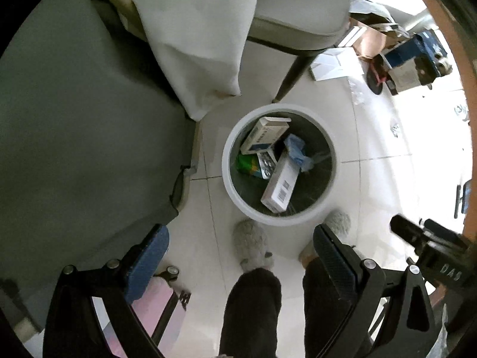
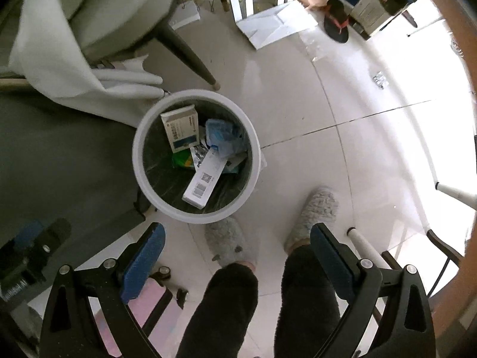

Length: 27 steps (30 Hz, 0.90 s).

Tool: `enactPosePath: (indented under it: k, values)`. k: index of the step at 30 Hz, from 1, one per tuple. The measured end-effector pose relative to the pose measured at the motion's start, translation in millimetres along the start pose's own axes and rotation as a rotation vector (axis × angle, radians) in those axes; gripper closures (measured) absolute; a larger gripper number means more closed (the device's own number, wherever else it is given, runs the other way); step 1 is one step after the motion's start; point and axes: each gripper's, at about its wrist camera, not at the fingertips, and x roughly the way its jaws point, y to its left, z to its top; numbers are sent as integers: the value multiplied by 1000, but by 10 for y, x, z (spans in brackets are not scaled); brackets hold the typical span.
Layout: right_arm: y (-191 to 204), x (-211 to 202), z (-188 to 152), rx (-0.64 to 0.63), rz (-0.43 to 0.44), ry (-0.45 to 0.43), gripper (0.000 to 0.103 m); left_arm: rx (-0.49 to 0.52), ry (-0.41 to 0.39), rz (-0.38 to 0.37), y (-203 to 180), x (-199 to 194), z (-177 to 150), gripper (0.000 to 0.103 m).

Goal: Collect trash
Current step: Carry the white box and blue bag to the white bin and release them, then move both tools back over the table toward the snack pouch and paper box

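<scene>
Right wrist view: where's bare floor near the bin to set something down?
Bare tile lies right of the white bin, bordered by the slippers below and white papers above. Left of the bin is crowded: grey table, draped cloth, chair leg. Both grippers hang open, empty.

Open air above the white bin (image 1: pixel 280 222), its mouth unobstructed; cartons (image 2: pixel 205 176) fill its bottom. The table (image 1: pixel 89 134) edge, hanging cloth (image 1: pixel 193 44) and chair leg (image 2: pixel 190 56) crowd one side; bare floor (image 2: pixel 328 164) opposite.
</scene>
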Motion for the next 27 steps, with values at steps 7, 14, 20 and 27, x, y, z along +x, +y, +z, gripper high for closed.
enactPosePath:
  k: [7,14,20,27]
  values:
    - [41,-818,-192,-21,-4,-51,4,6,-43,5,-19,-785,-210,4]
    - [107,-1771,-476,-38,35,-92,4,33,-100,18,-81,-1616,-406,4]
    - [137,-2527,-721,-51,76,-137,4,79,-163,33,-194,-2249,-586,4]
    - [-104,-3291,-948,28,200,-209,4,162,-310,92,-539,-3076,-627,4]
